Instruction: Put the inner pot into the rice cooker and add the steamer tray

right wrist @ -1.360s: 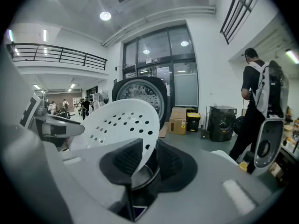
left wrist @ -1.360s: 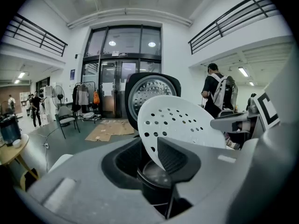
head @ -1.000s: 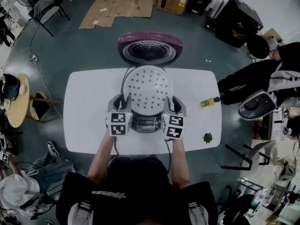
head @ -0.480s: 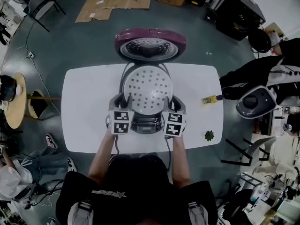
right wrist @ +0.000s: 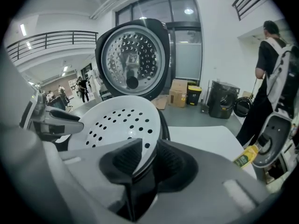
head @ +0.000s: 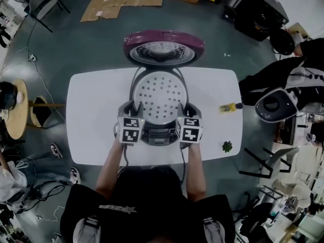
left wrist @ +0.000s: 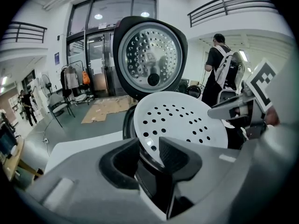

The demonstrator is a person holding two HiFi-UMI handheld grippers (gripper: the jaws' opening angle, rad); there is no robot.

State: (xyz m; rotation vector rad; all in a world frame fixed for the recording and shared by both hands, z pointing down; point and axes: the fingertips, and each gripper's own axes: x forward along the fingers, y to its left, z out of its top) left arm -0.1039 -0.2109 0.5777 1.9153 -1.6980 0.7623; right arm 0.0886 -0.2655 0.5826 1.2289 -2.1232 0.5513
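a: left side?
b: left tongs (left wrist: 148, 147) narrow, clamped on the left rim of the steamer tray (head: 158, 96).
a: where's the tray?
b: white, perforated, over the mouth of the rice cooker (head: 159, 134), mid desk (head: 93, 120). cooker lid (head: 163, 48) stands open past the far edge. can't tell if the tray is seated.
a: right side?
b: right tongs (right wrist: 148, 155) narrow too, pinching the tray's right rim. further right, yellow bottle (head: 228, 107) near the right edge, small green thing (head: 227, 146) by the near right corner.
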